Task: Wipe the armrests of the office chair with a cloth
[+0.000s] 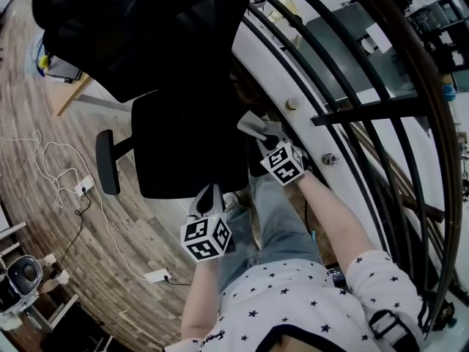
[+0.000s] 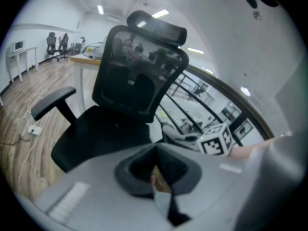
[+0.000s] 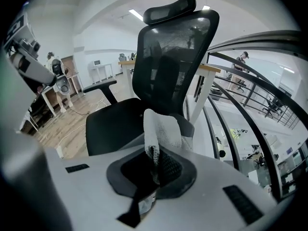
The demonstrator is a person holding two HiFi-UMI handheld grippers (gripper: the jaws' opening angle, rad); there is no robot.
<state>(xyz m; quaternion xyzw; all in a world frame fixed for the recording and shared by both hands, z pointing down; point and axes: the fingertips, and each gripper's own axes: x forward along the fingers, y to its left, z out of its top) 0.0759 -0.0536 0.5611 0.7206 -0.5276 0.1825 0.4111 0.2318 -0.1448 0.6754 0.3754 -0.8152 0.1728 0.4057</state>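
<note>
Cloth (image 3: 161,129), white and nubbly, sticks up from the right hand-held gripper (image 3: 155,154), whose jaws pinch its lower end. It sits by the right edge of the black office chair (image 1: 190,141) seat. The one armrest (image 1: 108,161) I can see is across the seat, well apart. The left hand-held gripper (image 2: 156,153) hovers at the seat's front, jaws pressed together, empty. A curved black railing (image 1: 352,86) runs just beside.

I saw a see-through mesh backrest (image 3: 175,57), a matt fabric seat (image 1: 190,145) and a smooth plastic armrest (image 1: 108,162); the cloth (image 3: 161,129) looked rough-woven, the floor (image 1: 37,101) wood planks, the railing (image 1: 366,111) glossy dark metal.
</note>
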